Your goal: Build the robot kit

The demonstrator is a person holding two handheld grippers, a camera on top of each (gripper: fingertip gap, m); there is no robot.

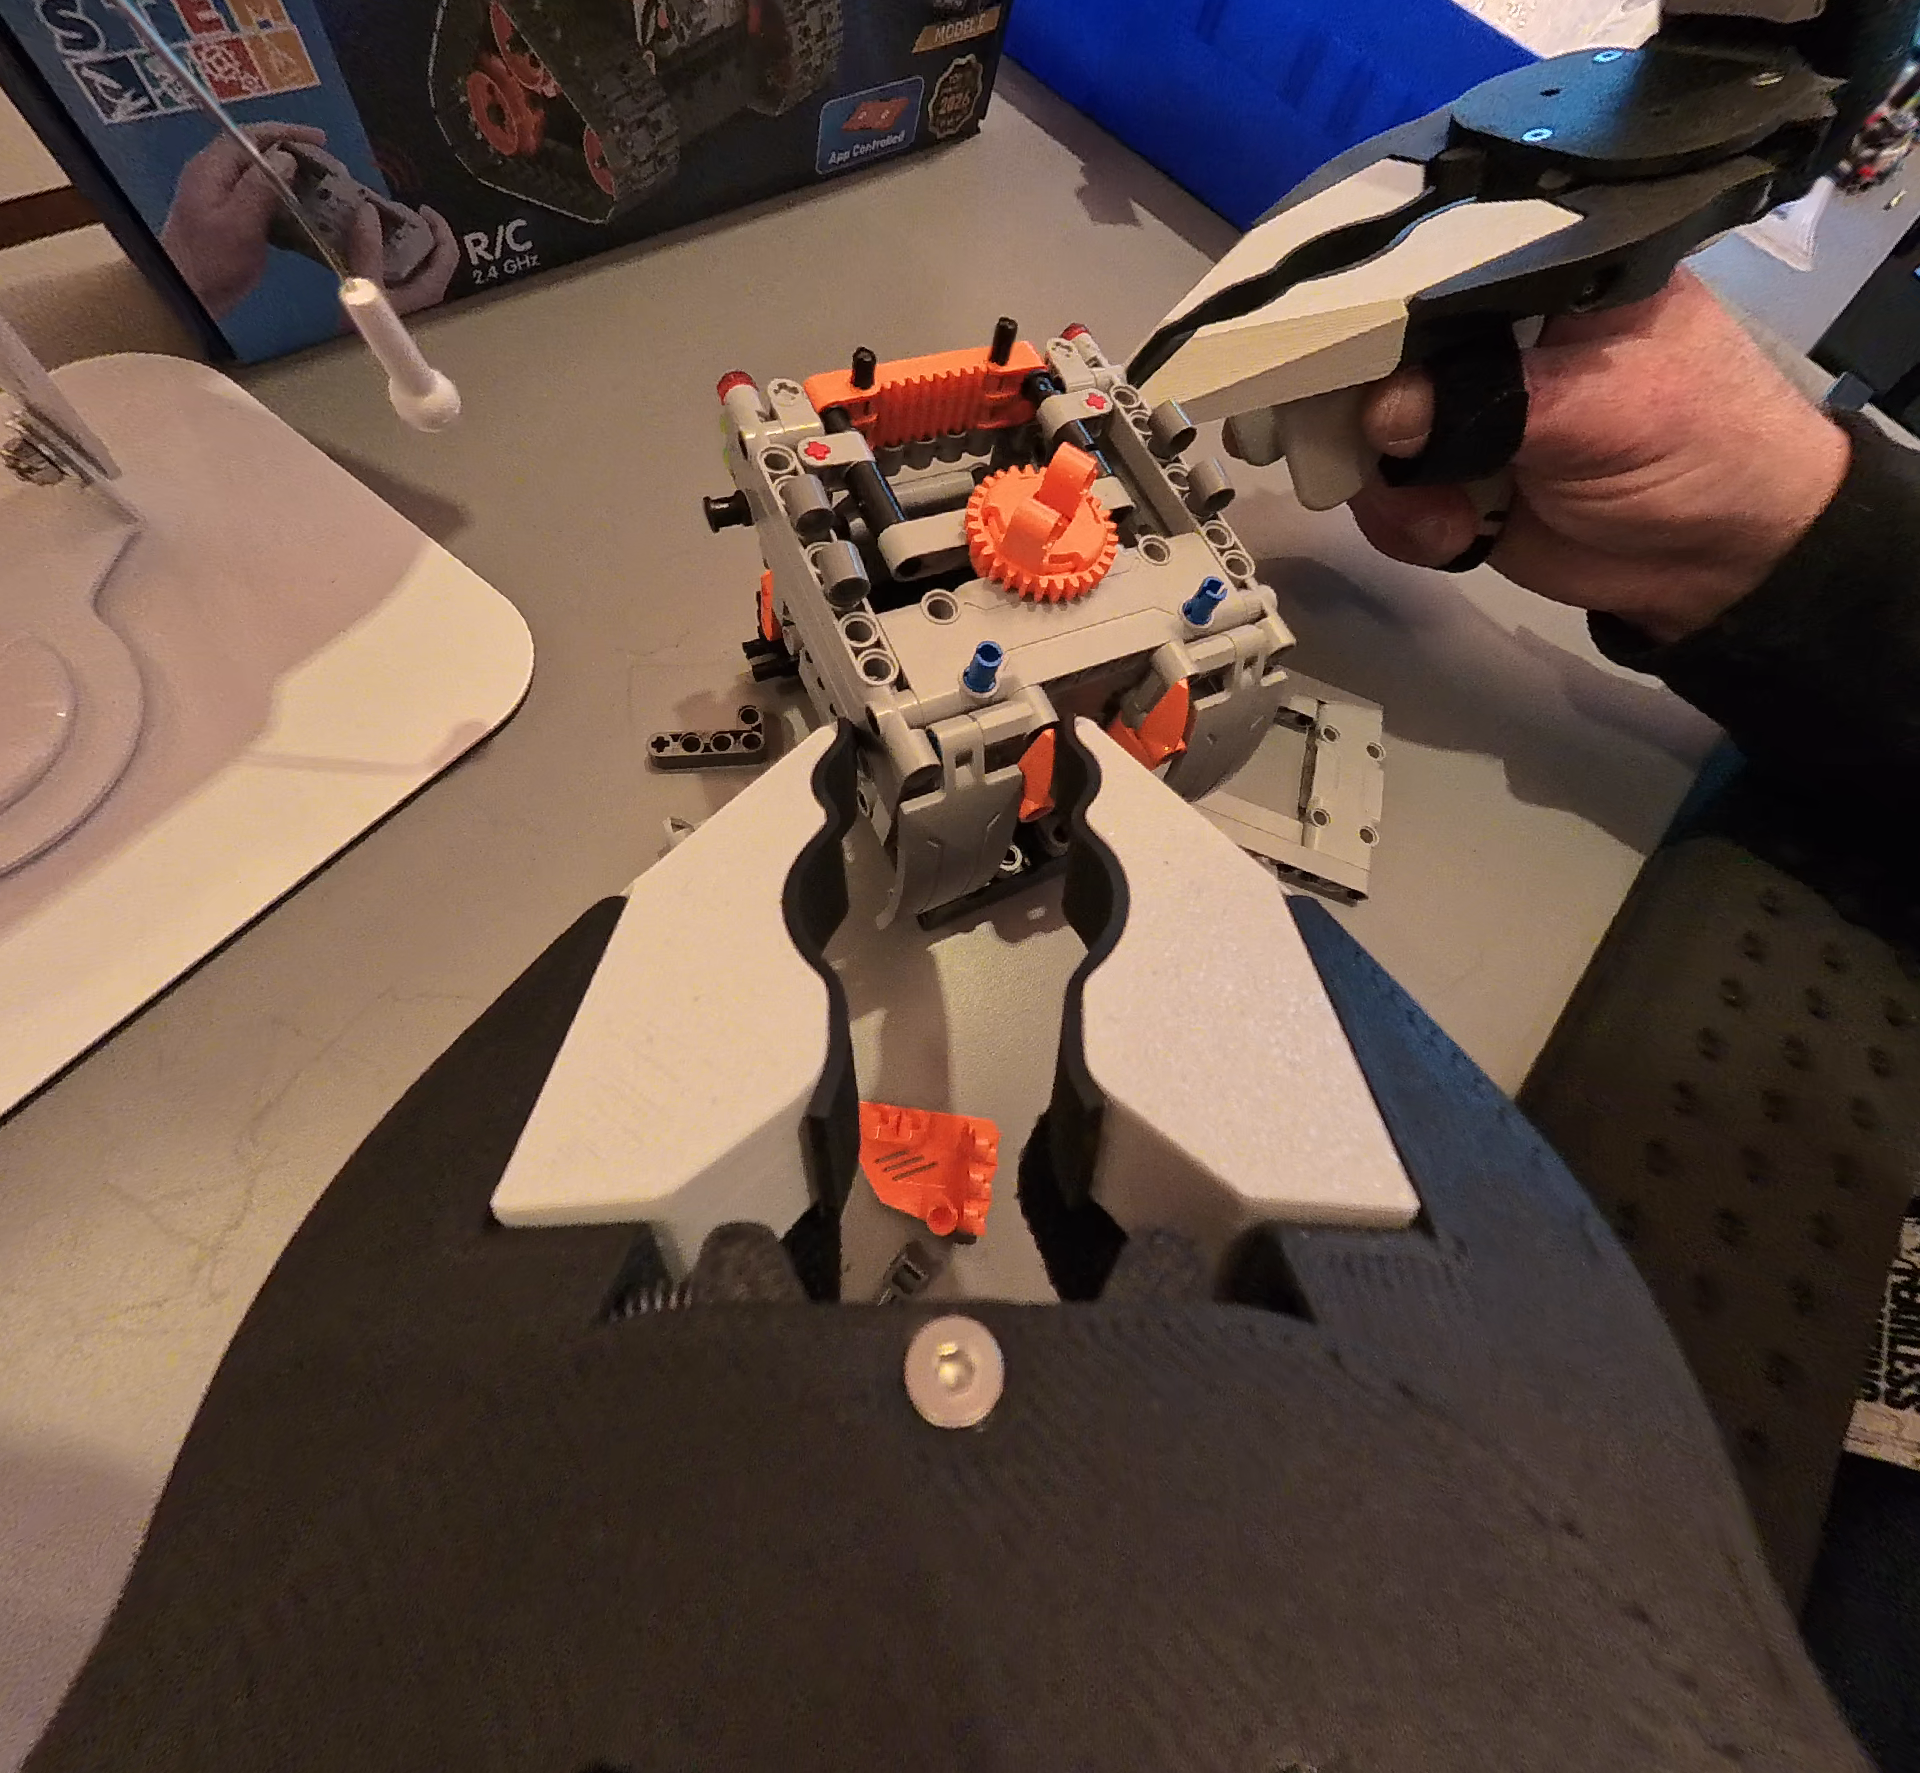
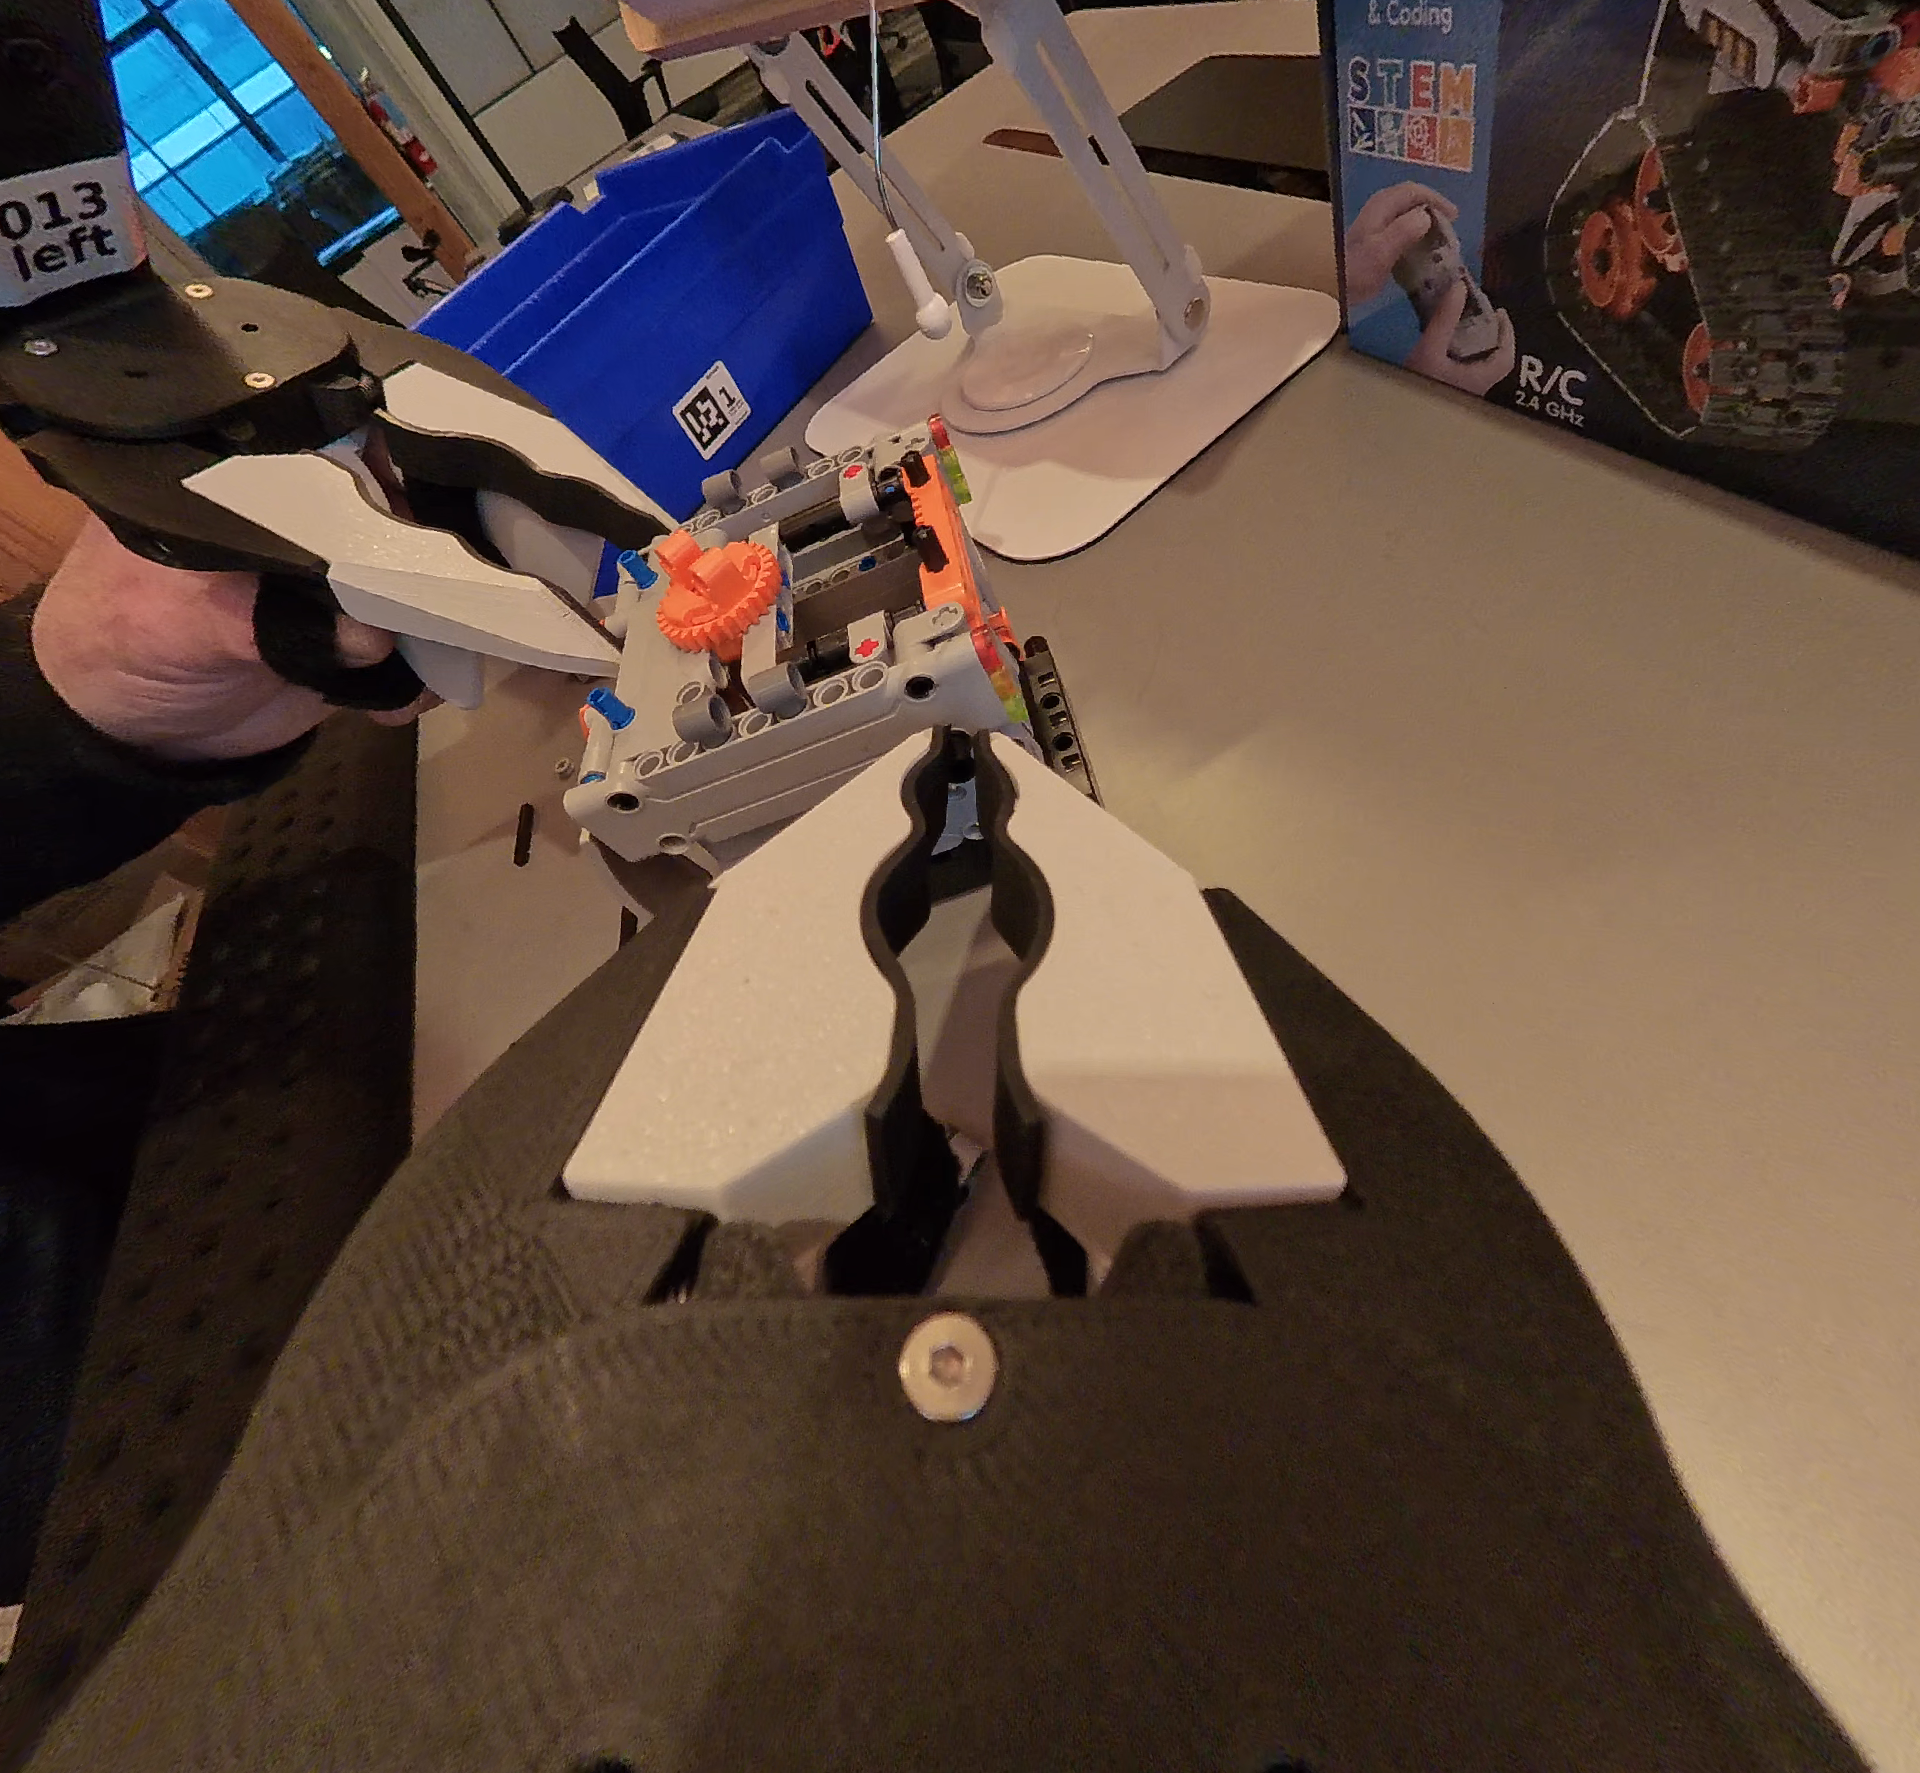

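Note:
A grey and orange brick model [image 1: 997, 580] with an orange gear [image 1: 1042, 534] on top stands on the grey table [image 1: 623, 944]. My left gripper [image 1: 961, 752] is closed around the model's near end, with a finger against each side of its grey curved panels. My right gripper [image 2: 966, 747] is closed, its narrow tips at the model's [image 2: 810, 622] corner beam. It shows in the left wrist view [image 1: 1138, 373] at the far right corner, held by a hand [image 1: 1610, 487]. The left gripper shows in the right wrist view [image 2: 634, 580] at the model's gear end.
A loose orange panel [image 1: 930, 1167] lies between my left fingers. A grey L-shaped beam [image 1: 707, 741] and a grey panel [image 1: 1309, 788] lie beside the model. Behind it are the kit box [image 1: 520, 61], a blue bin [image 1: 1195, 30], a white stand base [image 1: 208, 632] and a hanging cord tip [image 1: 400, 352]. The grippers' ends are close to 10 cm from one another.

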